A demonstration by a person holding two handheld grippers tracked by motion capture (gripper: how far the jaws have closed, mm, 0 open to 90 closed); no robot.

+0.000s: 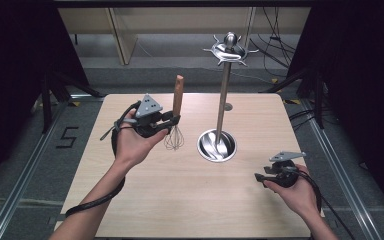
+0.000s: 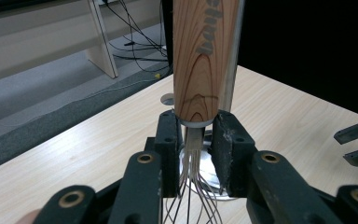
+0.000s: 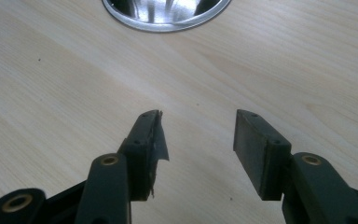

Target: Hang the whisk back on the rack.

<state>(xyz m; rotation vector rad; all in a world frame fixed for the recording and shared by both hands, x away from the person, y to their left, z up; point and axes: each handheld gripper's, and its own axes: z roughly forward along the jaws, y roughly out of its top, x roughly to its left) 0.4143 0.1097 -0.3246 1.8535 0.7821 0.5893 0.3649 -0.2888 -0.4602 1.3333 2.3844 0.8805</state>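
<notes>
Right claw (image 1: 261, 174) near the worktop's (image 1: 190, 200) right front edge, hovering low, jaws spread wide, nothing between them. Left claw (image 1: 174, 120) raised over the left half, clamped on a whisk (image 1: 176, 117) at the neck just below its wooden handle; handle upright, wires hanging down. Beyond, toward the middle: steel utensil stand (image 1: 223, 100), round base on the worktop, hooks on top.

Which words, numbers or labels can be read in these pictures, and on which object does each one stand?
"5": a large dark numeral on the grey floor left of the light wooden table.
Dark printed lettering runs along the round wooden handle of the wire whisk, held upright in the left gripper; it is cut off at the picture's edge and cannot be read with certainty.
</notes>
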